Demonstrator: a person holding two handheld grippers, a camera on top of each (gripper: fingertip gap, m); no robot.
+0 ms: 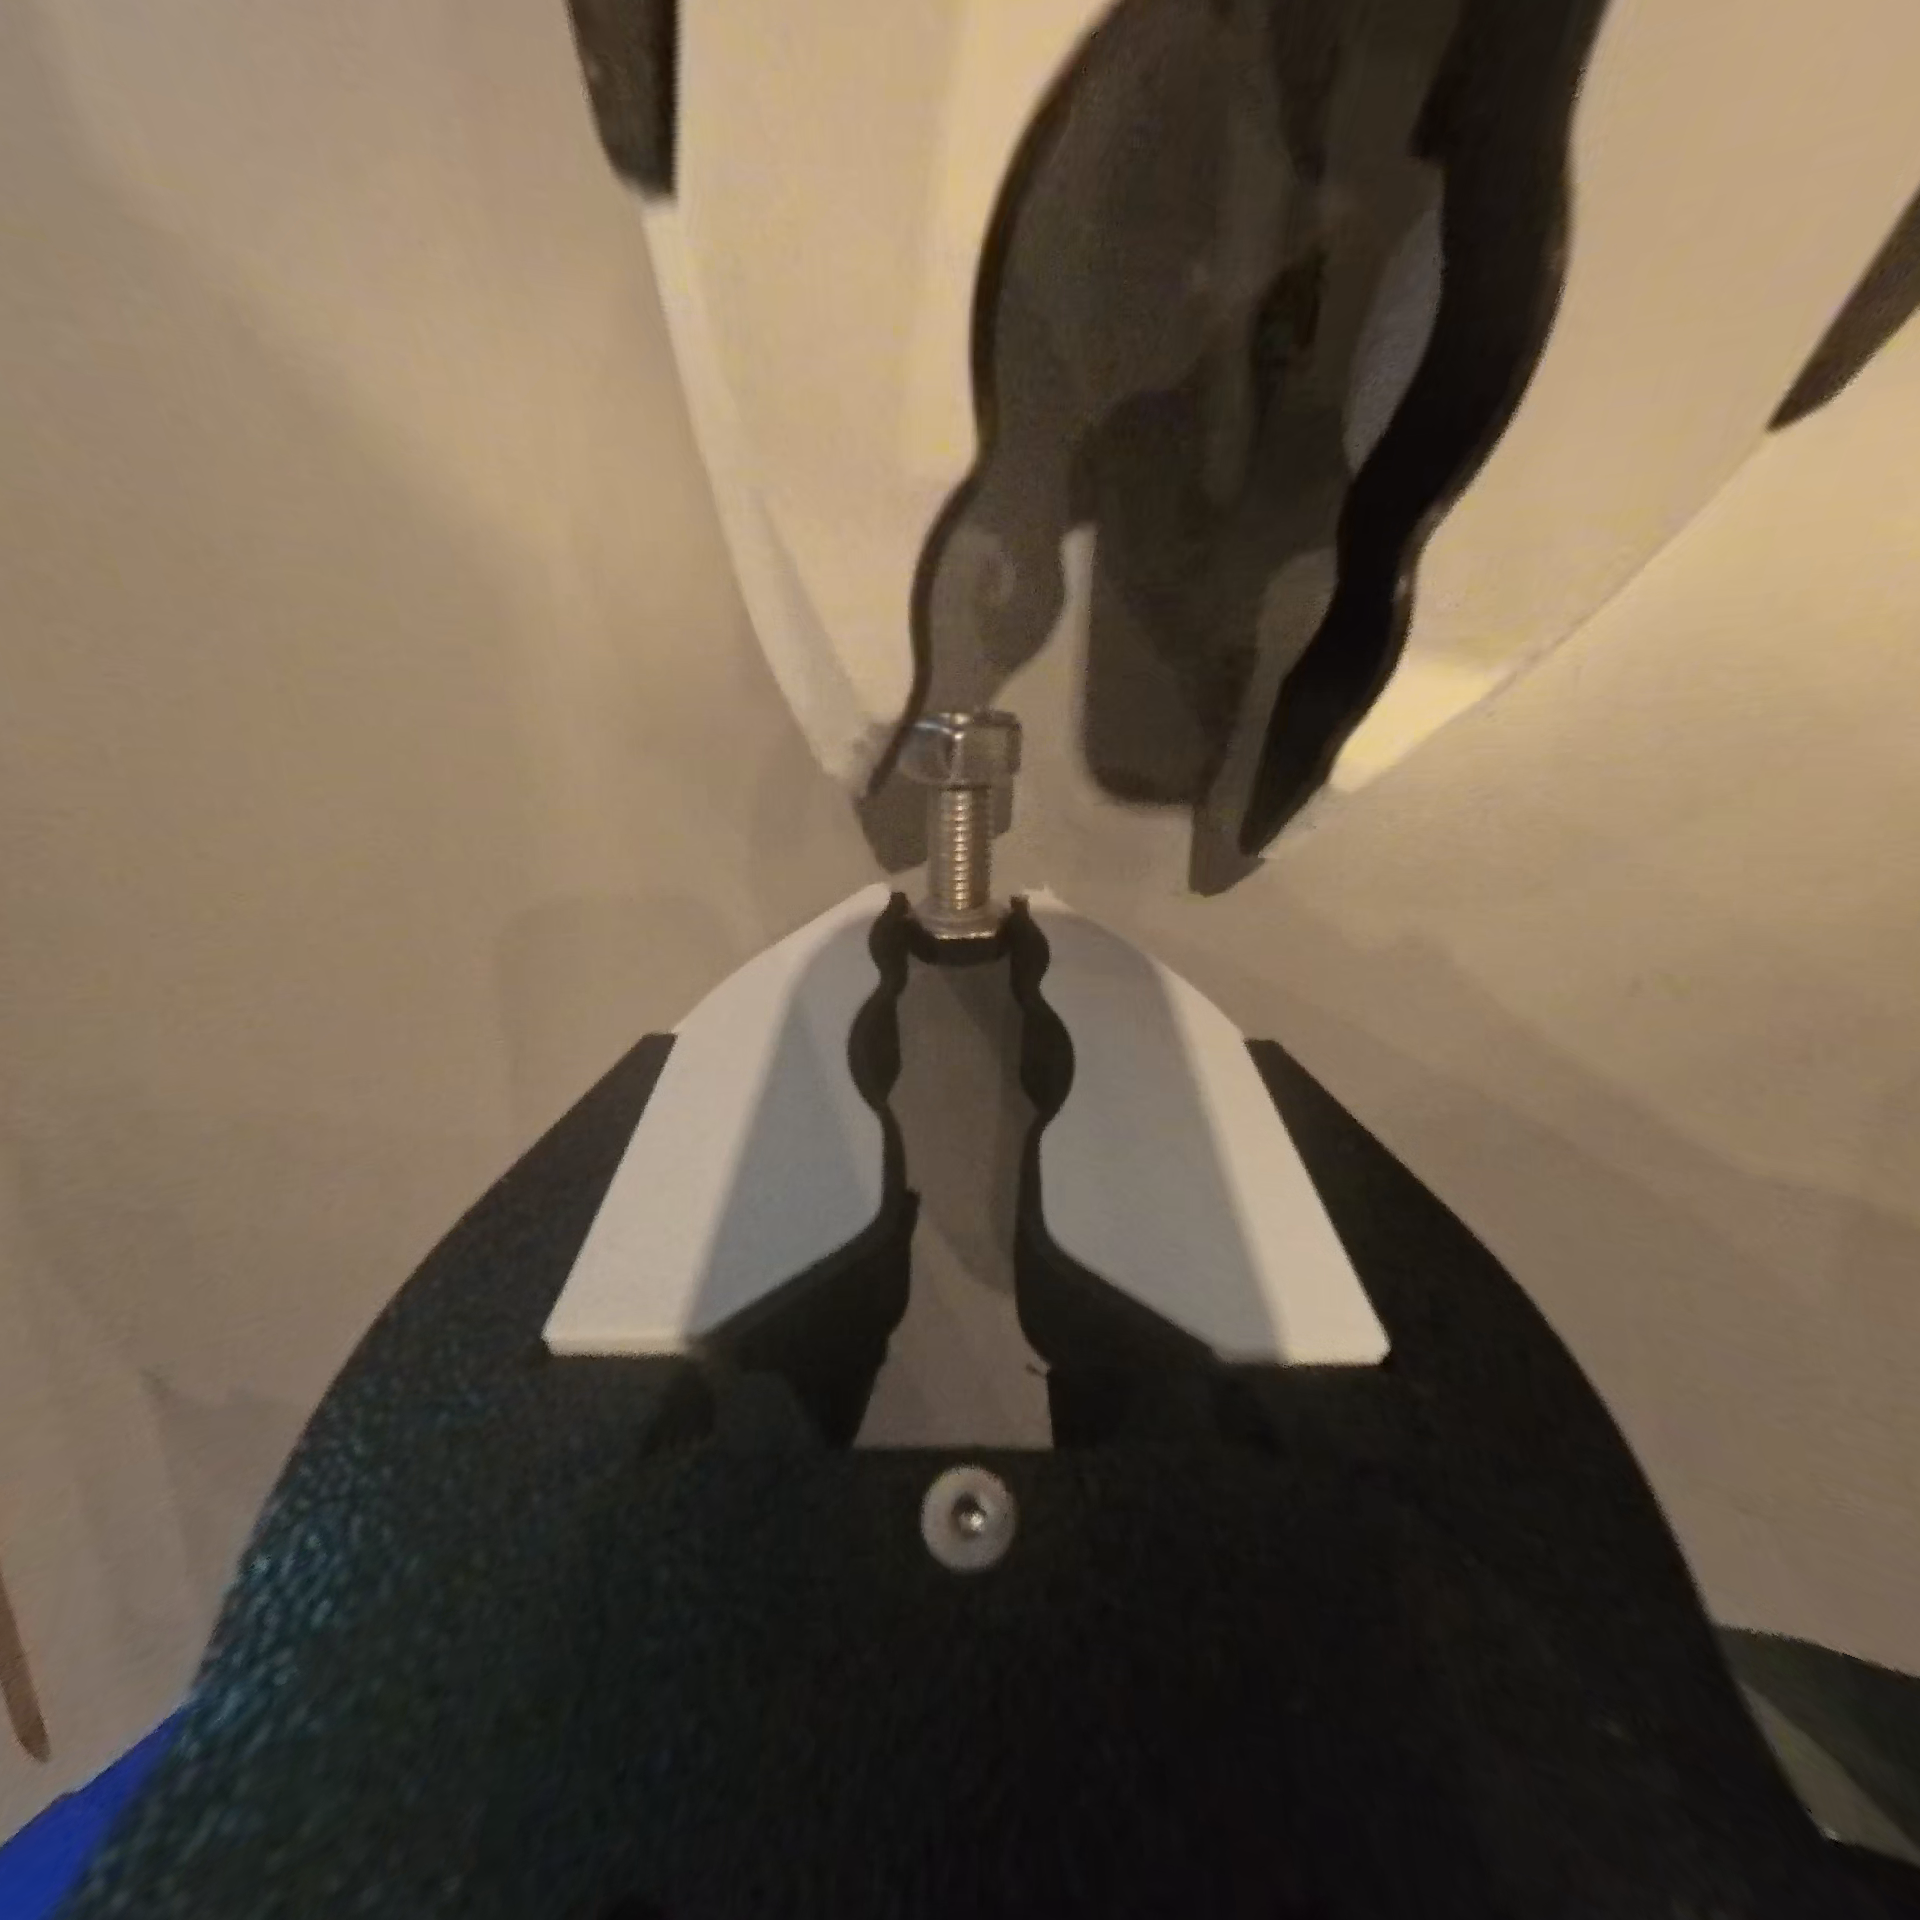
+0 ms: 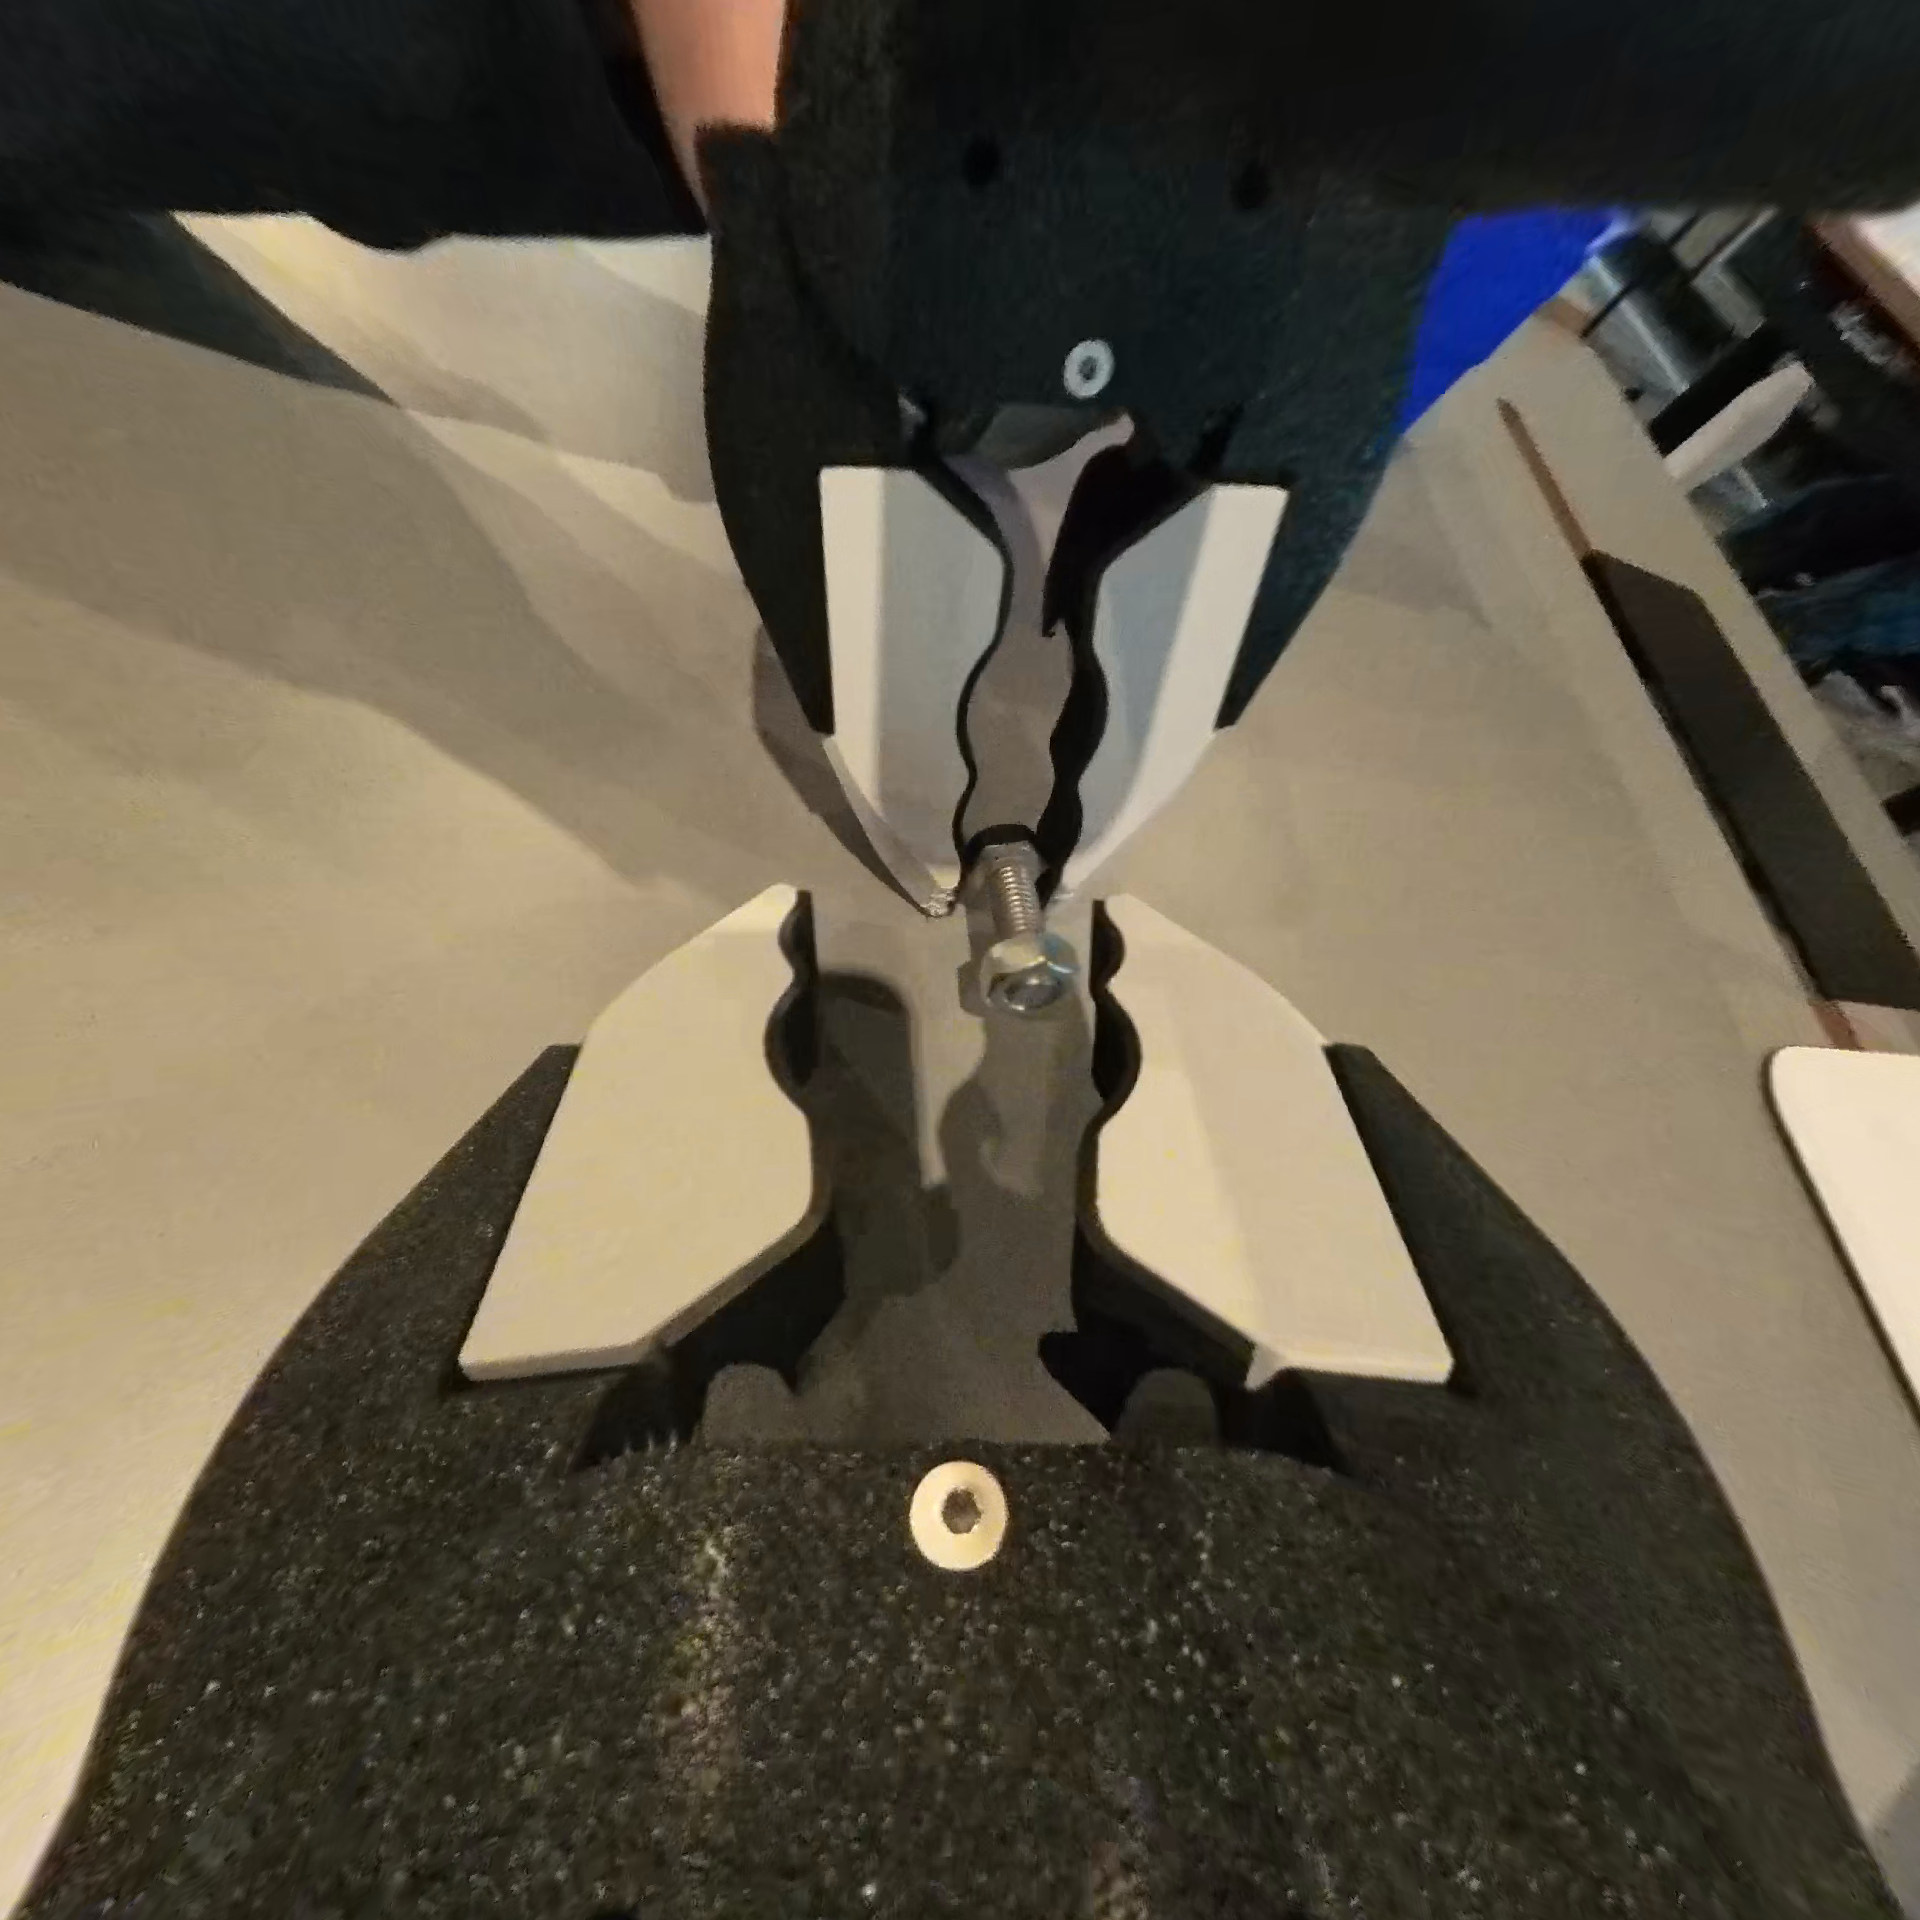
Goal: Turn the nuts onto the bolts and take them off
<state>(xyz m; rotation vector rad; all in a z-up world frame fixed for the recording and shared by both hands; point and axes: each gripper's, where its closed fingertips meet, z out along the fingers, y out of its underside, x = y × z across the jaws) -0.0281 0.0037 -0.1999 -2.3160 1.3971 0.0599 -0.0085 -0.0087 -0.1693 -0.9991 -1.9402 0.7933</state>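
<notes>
The bolt (image 1: 954, 868) is clamped by its head in the left gripper (image 1: 956, 935), clear of the surface (image 2: 312, 831). The nut (image 1: 964, 750) sits at its thread tip, between the parted fingers of the right gripper (image 2: 951, 940) (untouched, apparently). Judged: turning step; closing on the nut is required next.

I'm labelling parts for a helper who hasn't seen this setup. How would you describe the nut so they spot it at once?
Find the left gripper, shut on the head end of a silver bolt above the pale table. Follow the threaded shaft to its free tip: the nut is the hexagonal silver piece there, wider than the shaft, between the open right gripper's fingers.
</notes>
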